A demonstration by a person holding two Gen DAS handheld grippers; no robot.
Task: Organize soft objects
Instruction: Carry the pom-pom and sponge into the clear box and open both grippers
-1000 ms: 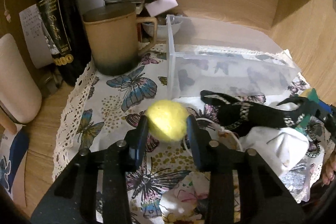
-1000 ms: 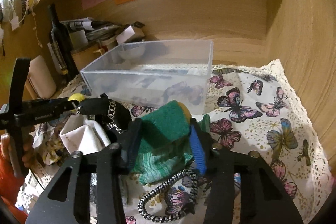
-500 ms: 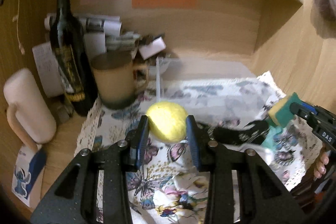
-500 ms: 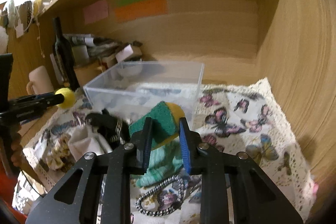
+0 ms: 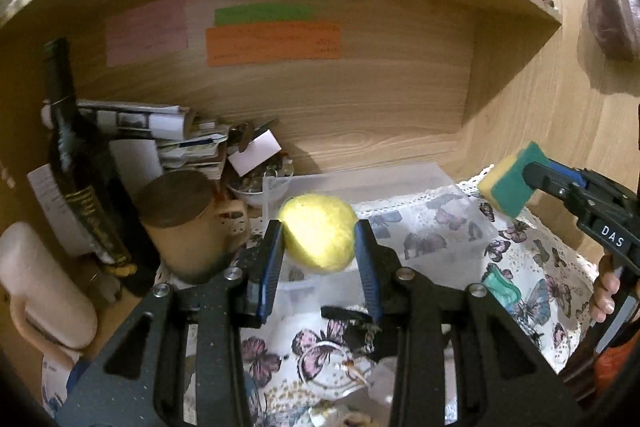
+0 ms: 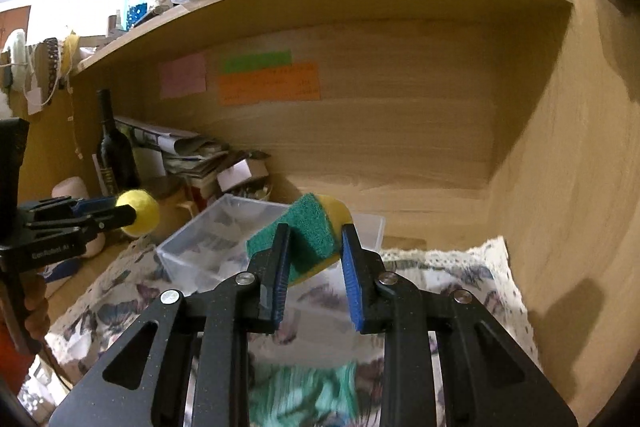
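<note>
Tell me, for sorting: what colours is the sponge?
Green on yellow sponge; clearest in the right wrist view.

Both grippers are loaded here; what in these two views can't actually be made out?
- Orange note writing: too small and blurred, both views.
- Clear bin contents: partly hidden by the sponge and right gripper.
- Green cloth: motion-blurred, right view.
- Dark bottle label: unreadable, left view.

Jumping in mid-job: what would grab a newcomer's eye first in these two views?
The yellow ball, clamped in the left gripper and held up over the clear plastic bin. Next, the green-and-yellow sponge pinched in the right gripper, also raised above the butterfly tablecloth.
</note>
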